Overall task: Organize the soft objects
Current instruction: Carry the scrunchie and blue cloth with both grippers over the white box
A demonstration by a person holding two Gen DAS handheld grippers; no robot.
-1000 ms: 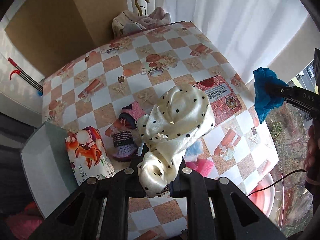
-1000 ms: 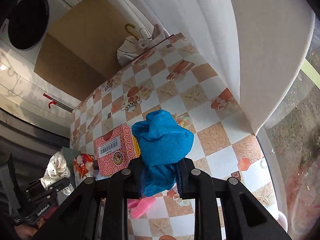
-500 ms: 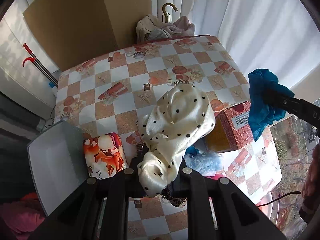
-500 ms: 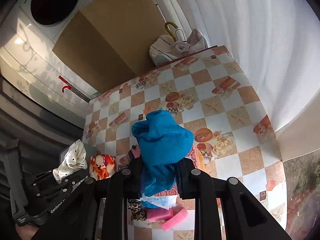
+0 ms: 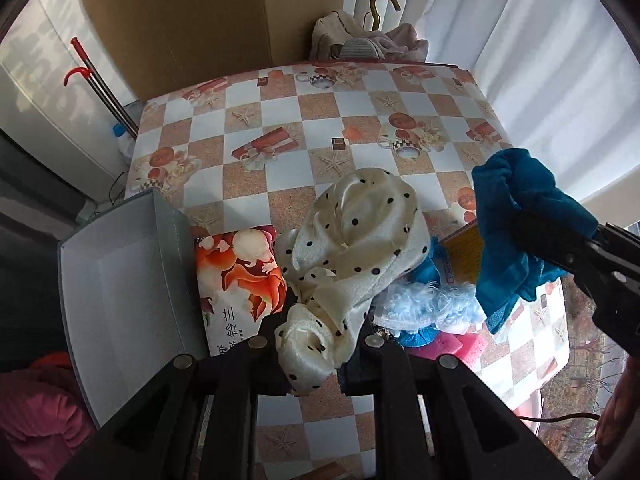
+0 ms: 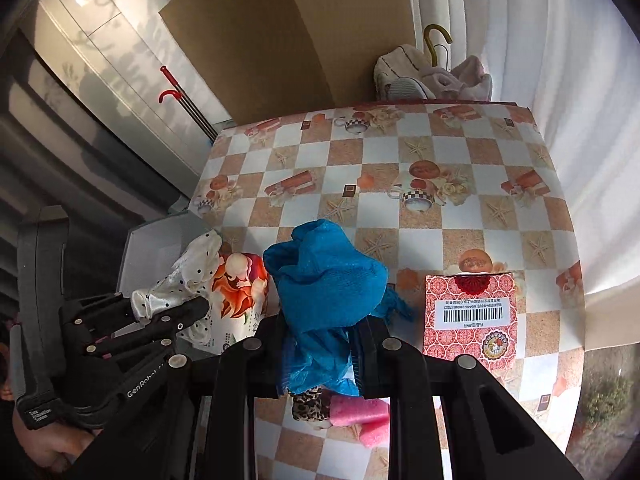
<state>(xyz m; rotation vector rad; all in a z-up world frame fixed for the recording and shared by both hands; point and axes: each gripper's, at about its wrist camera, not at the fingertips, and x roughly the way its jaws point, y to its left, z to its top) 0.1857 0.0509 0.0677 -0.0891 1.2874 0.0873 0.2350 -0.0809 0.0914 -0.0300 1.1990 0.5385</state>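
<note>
My left gripper (image 5: 316,344) is shut on a cream satin cloth with black dots (image 5: 356,248), held above the table; it also shows in the right wrist view (image 6: 188,276). My right gripper (image 6: 320,344) is shut on a blue mesh cloth (image 6: 328,284), seen at the right in the left wrist view (image 5: 516,232). An open grey box (image 5: 120,264) stands at the table's left edge, left of both cloths. Beneath them lie a fluffy light-blue piece (image 5: 432,304), a pink foam piece (image 6: 360,420) and a leopard-print piece (image 6: 312,404).
The table wears a checkered oilcloth (image 5: 320,128). An orange-and-white tissue pack (image 5: 236,272) lies next to the grey box. A red carton with a barcode (image 6: 472,316) lies at the right. Clothes and a hooked hanger (image 5: 368,36) sit behind the far edge, near cardboard and curtains.
Both grippers have lifted and drawn back toward the near-left side with their cloths held. The grey box and tissue pack have come closer under the left gripper.
</note>
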